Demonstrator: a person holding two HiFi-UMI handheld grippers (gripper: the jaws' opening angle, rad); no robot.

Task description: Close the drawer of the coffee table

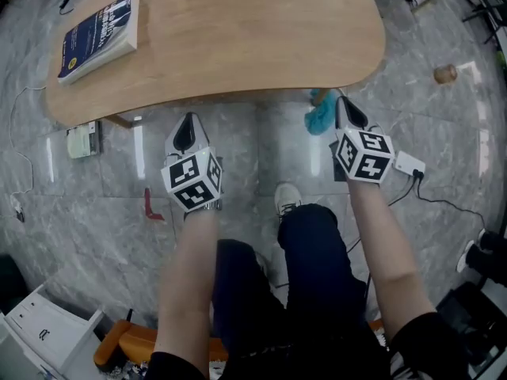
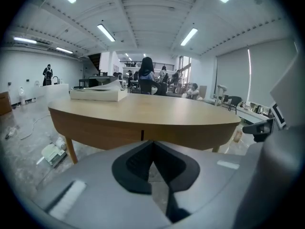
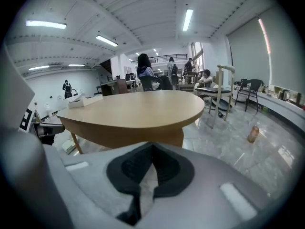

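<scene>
Left gripper (image 1: pixel 187 127), right gripper (image 1: pixel 349 111): jaws together on both, nothing between, tips just short of coffee-table counter (image 1: pixel 238 46) edge

Drawer (image 2: pixel 181 138): looks flush in front apron, only vertical seam (image 2: pixel 142 134) showing; probably home

Judged stiff wood, light on runners; no handle seen, so push flat mid-front with closed tips

legible text: none | book (image 1: pixel 98 36) cover print: too small to read

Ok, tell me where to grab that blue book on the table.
Probably grip the blue book by its white page edge facing the person, coming level from the light wooden table's near left side; it lies flat, so jaws should straddle its thickness.
</scene>
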